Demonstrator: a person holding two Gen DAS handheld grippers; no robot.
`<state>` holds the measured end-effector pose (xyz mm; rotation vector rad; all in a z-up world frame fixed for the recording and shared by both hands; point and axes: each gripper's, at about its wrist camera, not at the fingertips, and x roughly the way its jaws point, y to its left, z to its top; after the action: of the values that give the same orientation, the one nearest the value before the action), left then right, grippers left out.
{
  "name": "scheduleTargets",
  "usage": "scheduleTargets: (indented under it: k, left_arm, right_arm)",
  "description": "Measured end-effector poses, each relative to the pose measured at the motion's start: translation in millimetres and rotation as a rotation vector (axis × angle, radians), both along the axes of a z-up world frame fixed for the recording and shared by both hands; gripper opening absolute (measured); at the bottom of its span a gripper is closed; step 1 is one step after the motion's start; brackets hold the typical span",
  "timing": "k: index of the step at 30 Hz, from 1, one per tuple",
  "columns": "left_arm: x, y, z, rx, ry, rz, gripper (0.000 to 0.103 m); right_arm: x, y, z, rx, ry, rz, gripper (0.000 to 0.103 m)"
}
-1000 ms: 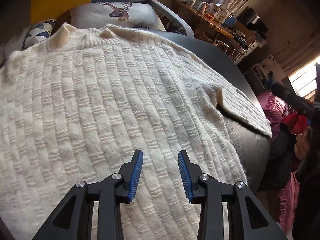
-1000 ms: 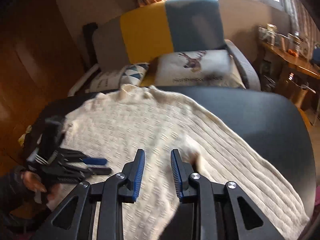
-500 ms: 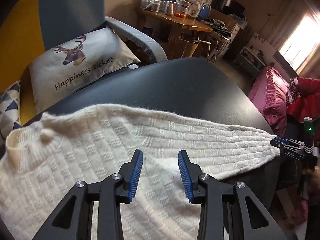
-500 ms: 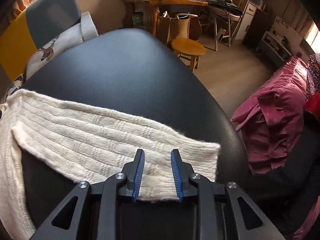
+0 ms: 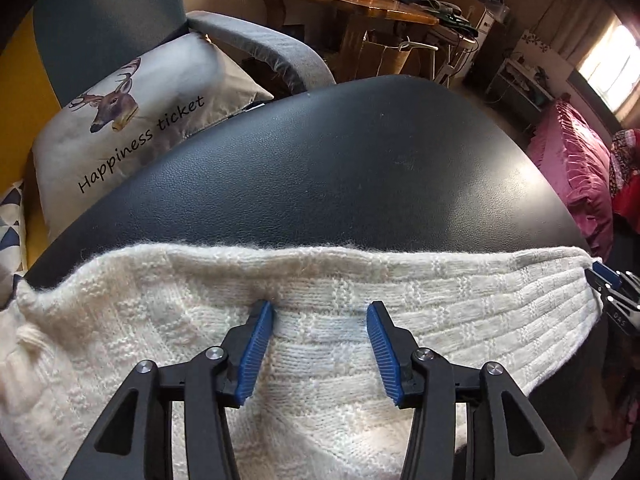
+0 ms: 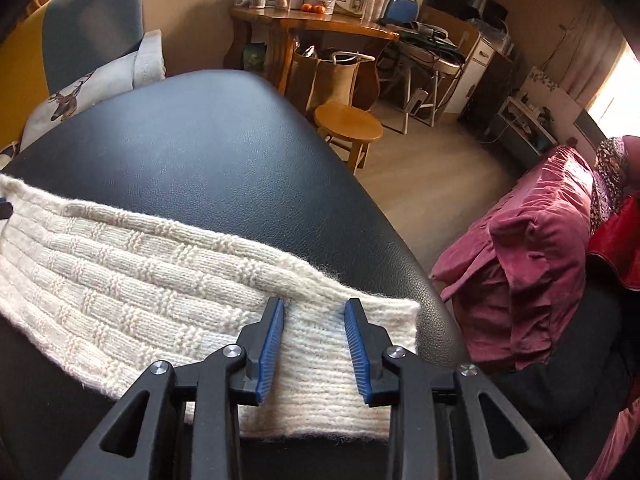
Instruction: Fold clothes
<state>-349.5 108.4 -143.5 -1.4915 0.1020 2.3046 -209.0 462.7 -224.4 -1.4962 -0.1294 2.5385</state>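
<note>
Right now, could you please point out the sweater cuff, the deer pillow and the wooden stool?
Sweater cuff (image 6: 320, 376): right wrist view, ribbed end of the sleeve.
Deer pillow (image 5: 160, 92): left wrist view, pale front face beside the deer print.
Wooden stool (image 6: 348, 123): right wrist view, round seat top.

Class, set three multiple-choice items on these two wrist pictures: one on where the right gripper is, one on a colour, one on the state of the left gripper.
1. The right gripper is over the sweater's
A. collar
B. sleeve cuff
C. hem

2. The gripper pads are
A. blue
B. red
C. green

3. The left gripper is
A. shut on the sweater
B. open over the sweater
C. open over the deer cushion

Answers:
1 B, ribbed sleeve cuff lies between its fingers.
2 A, blue ridged pads show on both grippers.
3 B, its jaws stand apart with knit between them.
</note>
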Motion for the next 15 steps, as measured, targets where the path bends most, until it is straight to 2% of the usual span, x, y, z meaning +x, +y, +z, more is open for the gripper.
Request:
scheduleTargets:
  k: [2, 5, 6, 10, 15]
  left_arm:
    - [8.6, -12.3, 12.2, 0.065, 0.011, 0.005, 0.048]
    - [26.6, -39.9, 30.4, 0.132, 0.032, 0.033, 0.048]
    - [34.6, -48.9, 35.1, 0.145, 0.040, 0.036, 0.048]
    - [77.8, -63.6, 43.7, 0.136, 0.065, -0.033, 0.047]
    - [134.3, -57.4, 39.5, 0.146, 0.059, -0.155, 0.047]
  right_arm:
    - [-2.2, -2.3, 3.5, 0.000, -0.021, -0.008, 0.030]
    - [-0.2, -23.5, 23.7, -0.072, 0.021, 0.072, 0.030]
    - [0.0, -37.8, 30.2, -0.123, 0.030, 0.127, 0.030]
    - [-4.2, -115.4, 45.2, -0.259, 0.030, 0.378, 0.030]
    - [-33.9, -193.2, 41.8, -0.263, 0.011, 0.511, 0.030]
